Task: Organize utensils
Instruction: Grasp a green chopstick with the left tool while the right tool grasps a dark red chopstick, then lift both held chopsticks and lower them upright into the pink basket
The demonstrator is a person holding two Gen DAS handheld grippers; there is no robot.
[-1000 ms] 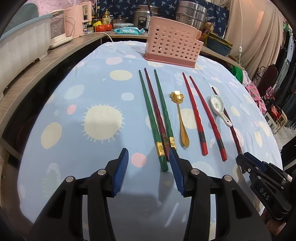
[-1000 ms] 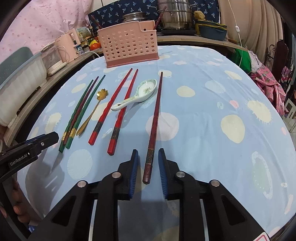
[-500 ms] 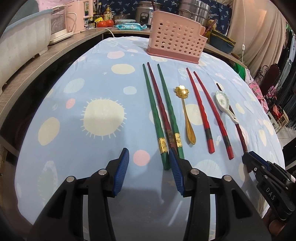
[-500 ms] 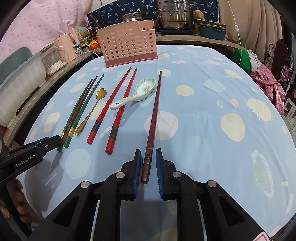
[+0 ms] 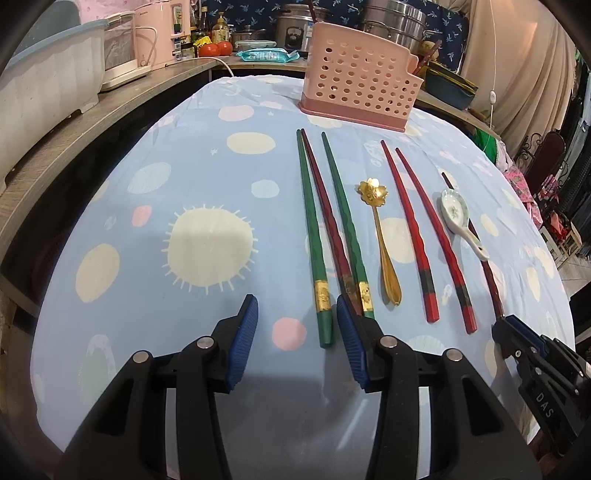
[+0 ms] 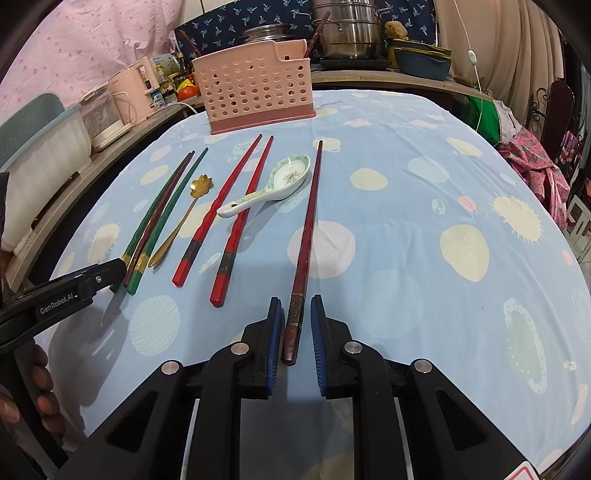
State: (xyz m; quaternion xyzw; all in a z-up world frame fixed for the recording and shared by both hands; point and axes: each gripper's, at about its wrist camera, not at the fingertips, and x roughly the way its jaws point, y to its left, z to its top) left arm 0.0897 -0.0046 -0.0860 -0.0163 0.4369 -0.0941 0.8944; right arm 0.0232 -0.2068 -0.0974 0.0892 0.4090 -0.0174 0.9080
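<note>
A pink perforated utensil basket [image 5: 360,94] [image 6: 255,94] stands at the table's far end. On the blue cloth lie two green chopsticks [image 5: 314,240] [image 6: 162,218] with a dark red one between them, a gold spoon [image 5: 382,236] [image 6: 177,232], two red chopsticks [image 5: 413,240] [image 6: 218,206], a white ceramic spoon [image 5: 458,218] [image 6: 273,184] and a single dark red chopstick [image 6: 306,236] [image 5: 487,273]. My left gripper [image 5: 295,317] is open, its fingers either side of the left green chopstick's near end. My right gripper [image 6: 295,321] straddles the single dark red chopstick's near end with narrow gaps at each pad.
A wooden counter [image 5: 92,110] runs along the left with a white tub [image 5: 40,99], pink appliances [image 5: 162,33] and tomatoes. Steel pots [image 6: 347,33] and blue bowls [image 6: 424,59] stand behind the basket. Clothes hang off the right edge.
My right gripper's jaws have narrowed around the dark red chopstick's end. My left gripper has shifted slightly forward toward the green chopsticks, jaws unchanged.
</note>
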